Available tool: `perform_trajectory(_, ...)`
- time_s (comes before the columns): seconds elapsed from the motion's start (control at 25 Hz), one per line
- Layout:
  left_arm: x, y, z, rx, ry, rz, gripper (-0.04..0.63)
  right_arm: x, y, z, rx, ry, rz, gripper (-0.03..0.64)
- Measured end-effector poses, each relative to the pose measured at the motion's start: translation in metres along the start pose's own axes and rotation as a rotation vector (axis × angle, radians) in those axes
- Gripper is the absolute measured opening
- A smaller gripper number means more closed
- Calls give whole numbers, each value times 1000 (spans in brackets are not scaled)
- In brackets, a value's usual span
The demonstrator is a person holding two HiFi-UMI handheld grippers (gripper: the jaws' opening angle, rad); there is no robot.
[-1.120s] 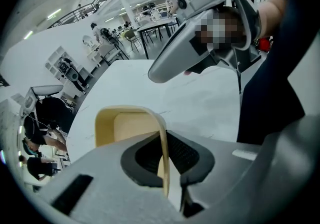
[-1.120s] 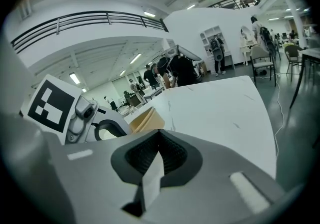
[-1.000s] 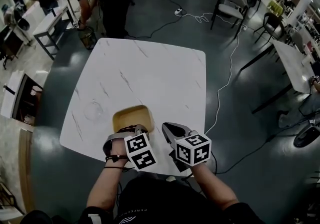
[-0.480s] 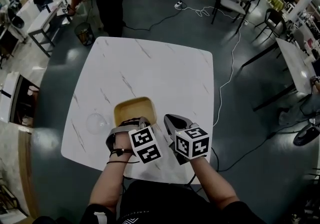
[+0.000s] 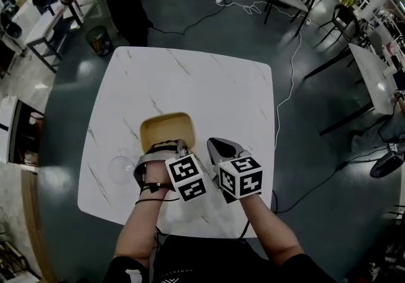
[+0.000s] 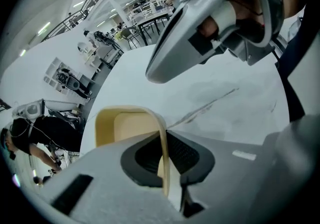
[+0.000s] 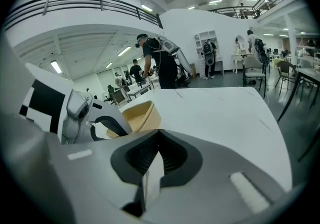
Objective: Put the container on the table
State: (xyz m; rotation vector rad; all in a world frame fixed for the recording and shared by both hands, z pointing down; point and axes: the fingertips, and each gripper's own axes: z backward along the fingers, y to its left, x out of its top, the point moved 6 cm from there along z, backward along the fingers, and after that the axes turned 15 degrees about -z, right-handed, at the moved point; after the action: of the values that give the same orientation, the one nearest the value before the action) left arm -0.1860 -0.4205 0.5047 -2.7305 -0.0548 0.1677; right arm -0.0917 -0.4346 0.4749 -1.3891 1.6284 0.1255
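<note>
A tan rectangular container (image 5: 166,128) hangs low over the near part of the white marble table (image 5: 209,79). My left gripper (image 5: 167,147) is shut on its near rim; in the left gripper view the thin wall of the container (image 6: 126,124) stands pinched between the pads of that gripper (image 6: 164,157). My right gripper (image 5: 219,145) is just right of the container, shut and holding nothing. In the right gripper view its jaws (image 7: 157,154) meet over the tabletop, with the container (image 7: 139,115) and the left gripper (image 7: 102,124) to their left.
A clear round glass piece (image 5: 120,168) lies on the table left of the container. A white cable (image 5: 288,88) runs over the floor to the right. A second table (image 5: 373,73) and chairs stand at the right, and people and a bin (image 5: 96,40) at the back left.
Both grippers have moved forward, farther in over the table, with the container carried along in the left one. Both sets of jaws stand as before.
</note>
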Motion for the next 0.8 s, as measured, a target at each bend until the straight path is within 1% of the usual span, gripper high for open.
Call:
perform_trajectory(0.24, -11, 18, -18, 2, 25, -42, 17, 13, -5, -26, -25, 2, 19, 2)
perform_trajectory(0.48, -20, 28, -35, -22, 9, -81, 29, 9, -9, -51, -38, 30, 16, 0)
perform_trajectory(0.6, -22, 31, -41, -13, -5, -77, 31, 7, -10, -57, -42, 39, 14, 1)
perform_trajectory(0.8, -22, 36, -43, 24, -36, -69, 46, 6, -8, -63, -41, 44, 7, 2)
